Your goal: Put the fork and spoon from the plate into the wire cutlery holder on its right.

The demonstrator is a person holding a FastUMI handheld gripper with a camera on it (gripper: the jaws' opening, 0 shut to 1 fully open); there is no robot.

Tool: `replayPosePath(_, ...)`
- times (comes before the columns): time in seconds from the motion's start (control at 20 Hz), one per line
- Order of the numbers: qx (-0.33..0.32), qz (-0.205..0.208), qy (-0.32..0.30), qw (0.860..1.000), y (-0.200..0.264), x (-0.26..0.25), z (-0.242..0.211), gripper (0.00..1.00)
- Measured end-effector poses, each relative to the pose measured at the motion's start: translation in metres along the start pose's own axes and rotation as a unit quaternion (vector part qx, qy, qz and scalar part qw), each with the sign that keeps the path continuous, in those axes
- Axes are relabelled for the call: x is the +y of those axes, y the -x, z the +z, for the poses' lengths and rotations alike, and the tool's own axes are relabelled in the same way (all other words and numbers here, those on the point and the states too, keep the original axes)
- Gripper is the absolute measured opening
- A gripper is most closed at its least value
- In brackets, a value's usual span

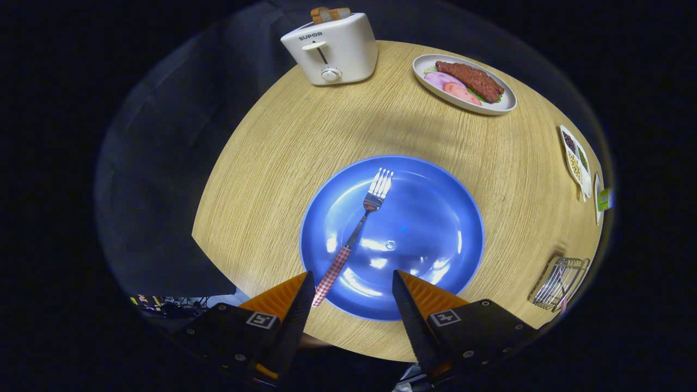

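Observation:
A fork (pixel 356 231) with a red-and-white checked handle lies on the blue plate (pixel 430 228), tines pointing away from me. Its handle end reaches the plate's near rim, just ahead of my left finger. My gripper (pixel 353 276) hangs above the plate's near edge, open, with nothing between its fingers. The wire cutlery holder (pixel 560 283) stands on the table to the right of the plate; something with a reddish handle seems to sit in it, too small to make out.
A white toaster (pixel 332 49) with bread in it stands at the far side of the round wooden table (pixel 261 179). A grey plate of food (pixel 464 83) is at the far right. Small white dishes (pixel 576 158) line the right edge.

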State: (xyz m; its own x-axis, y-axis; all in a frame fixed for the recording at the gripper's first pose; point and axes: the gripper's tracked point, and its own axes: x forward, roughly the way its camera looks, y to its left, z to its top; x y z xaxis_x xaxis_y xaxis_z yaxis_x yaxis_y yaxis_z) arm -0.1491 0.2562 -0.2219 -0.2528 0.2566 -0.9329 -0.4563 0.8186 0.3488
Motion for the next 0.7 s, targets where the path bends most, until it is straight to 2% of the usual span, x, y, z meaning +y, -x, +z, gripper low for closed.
replayPosePath(0.45, 0.006, -0.013, -0.029, 0.999, -0.029, 0.012, 0.013, 0.73)
replayPosePath(0.7, 0.016, -0.043, -0.034, 0.998, -0.038, 0.008, 0.009, 0.52)
